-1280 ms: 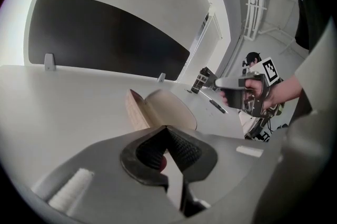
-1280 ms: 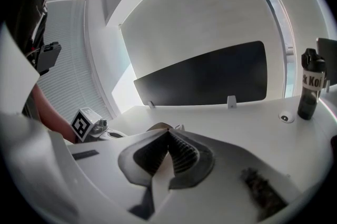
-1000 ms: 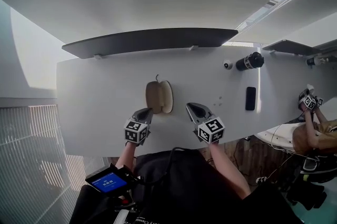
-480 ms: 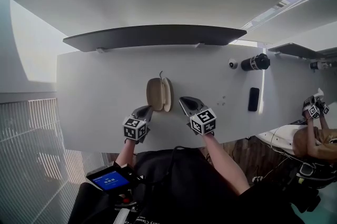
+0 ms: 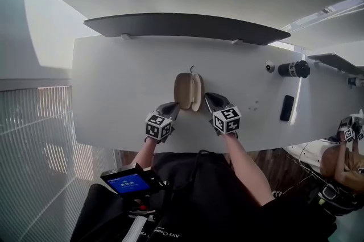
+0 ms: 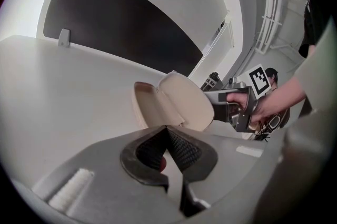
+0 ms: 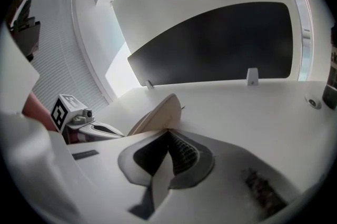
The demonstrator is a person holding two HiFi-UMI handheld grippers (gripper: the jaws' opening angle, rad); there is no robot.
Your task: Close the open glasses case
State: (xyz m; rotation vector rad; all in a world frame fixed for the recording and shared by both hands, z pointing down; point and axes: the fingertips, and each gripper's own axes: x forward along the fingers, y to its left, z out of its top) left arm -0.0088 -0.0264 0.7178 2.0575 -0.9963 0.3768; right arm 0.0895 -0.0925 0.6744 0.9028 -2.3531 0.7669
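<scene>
Your left gripper (image 5: 170, 108) sat jaws pinched together, empty, just short of the glasses case (image 5: 183, 91) at mid-table (image 5: 114, 93). The case's long axis ran away from you, with the lid (image 5: 198, 92) half-raised on its right. Your right gripper (image 5: 211, 99), jaws also together and empty, was nearest the lid. A second earlier it was well off to the right; it had closed in.
</scene>
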